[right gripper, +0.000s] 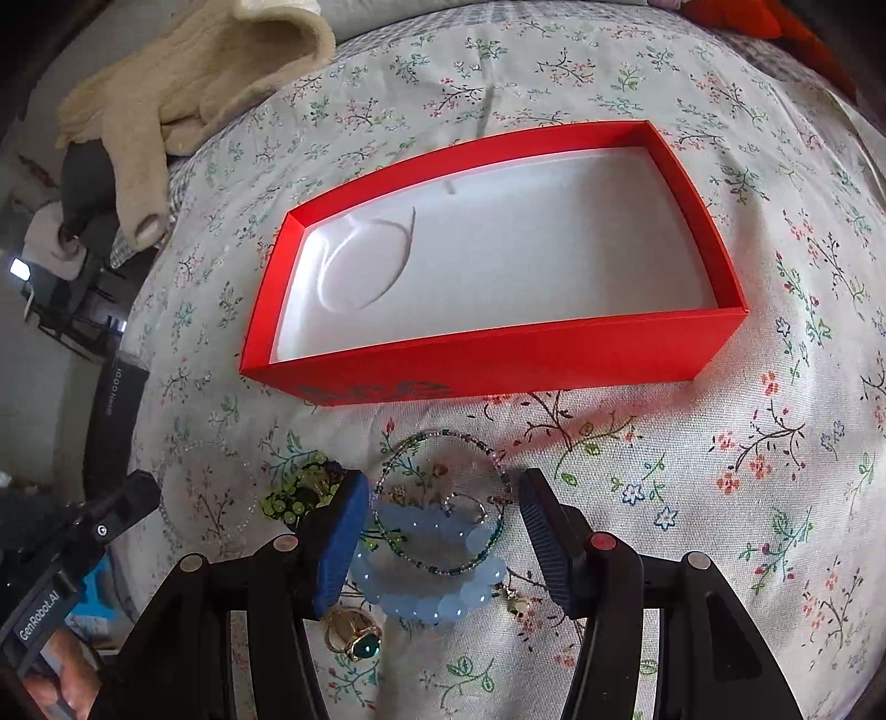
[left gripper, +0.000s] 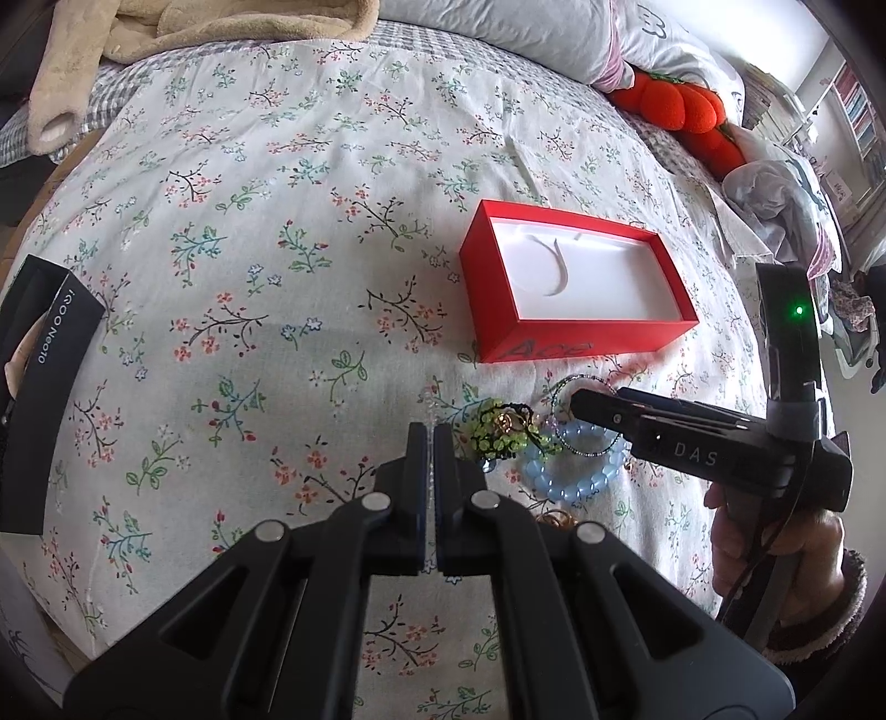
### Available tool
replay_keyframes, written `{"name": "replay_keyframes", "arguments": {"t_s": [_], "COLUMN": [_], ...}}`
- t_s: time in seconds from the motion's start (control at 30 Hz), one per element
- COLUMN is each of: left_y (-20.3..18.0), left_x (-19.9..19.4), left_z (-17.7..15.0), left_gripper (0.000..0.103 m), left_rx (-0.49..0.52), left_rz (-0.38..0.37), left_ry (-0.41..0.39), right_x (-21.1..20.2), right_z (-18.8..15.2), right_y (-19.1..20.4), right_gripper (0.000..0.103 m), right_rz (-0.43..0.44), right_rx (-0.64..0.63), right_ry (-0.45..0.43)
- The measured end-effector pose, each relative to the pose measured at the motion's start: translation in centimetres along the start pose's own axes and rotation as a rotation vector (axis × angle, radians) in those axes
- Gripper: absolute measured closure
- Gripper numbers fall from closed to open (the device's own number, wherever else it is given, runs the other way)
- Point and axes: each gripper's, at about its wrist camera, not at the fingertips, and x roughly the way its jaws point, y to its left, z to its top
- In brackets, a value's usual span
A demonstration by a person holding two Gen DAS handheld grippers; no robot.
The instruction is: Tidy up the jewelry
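Observation:
An open red box (left gripper: 587, 338) (right gripper: 498, 360) with a white lining lies on the floral bedspread, empty. In front of it is a heap of jewelry: a pale blue bead bracelet (right gripper: 437, 592) (left gripper: 576, 476), a thin green beaded bangle (right gripper: 443, 443), a green bead piece (left gripper: 498, 437) (right gripper: 288, 498), a clear bead bracelet (right gripper: 205, 498), a gold ring with a green stone (right gripper: 360, 642). My right gripper (right gripper: 443, 531) (left gripper: 581, 401) is open, its jaws straddling the blue bracelet and bangle. My left gripper (left gripper: 431, 437) is shut and empty, just left of the heap.
A black phone box (left gripper: 39, 399) lies at the bed's left edge. A beige fleece garment (right gripper: 194, 88) (left gripper: 183, 33) lies at the far left. White pillows (left gripper: 498, 27) and an orange plush toy (left gripper: 681, 111) lie at the far right.

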Motion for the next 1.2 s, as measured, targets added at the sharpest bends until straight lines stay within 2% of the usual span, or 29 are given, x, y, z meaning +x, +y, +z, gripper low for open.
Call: {"name": "replay_keyframes", "arguments": {"t_s": [0.07,0.13,0.3,0.4,0.57,0.9,1.2], "left_y": [0.0,0.1,0.2,0.2,-0.1,-2.9,-6.9], "left_x": [0.1,0.2,0.2,0.1,-0.4,-2.3,-2.6], "left_z": [0.0,-0.1,-0.1,-0.1,0.1,1.7,4.5], "left_gripper": [0.101,0.101,0.101,0.101,0.101,0.101,0.101], "left_rx": [0.000,0.001,-0.001,-0.003,-0.003,0.045,0.074], "left_rz": [0.002,0.003,0.005,0.003,-0.015,-0.093,-0.180], "left_ry": [0.004,0.007,0.006,0.003,-0.019,-0.117,-0.205], "right_x": [0.2,0.0,-0.4,-0.4,-2.0,-7.6,-10.3], "right_z": [0.1,0.2,0.3,0.2,-0.1,0.7,3.3], "right_y": [-0.2,-0.5,-1.7,-1.8,-0.7,0.5,-2.2], "right_gripper": [0.049,0.058,0.093,0.097,0.098,0.098,0.098], "right_rz": [-0.014,-0.025,-0.006,0.058,0.079,0.107,0.010], "right_rx": [0.015,0.023,0.034,0.039,0.000,-0.042,0.003], "right_ry": [-0.003,-0.011,-0.015,0.004,-0.038,-0.167,-0.260]}}
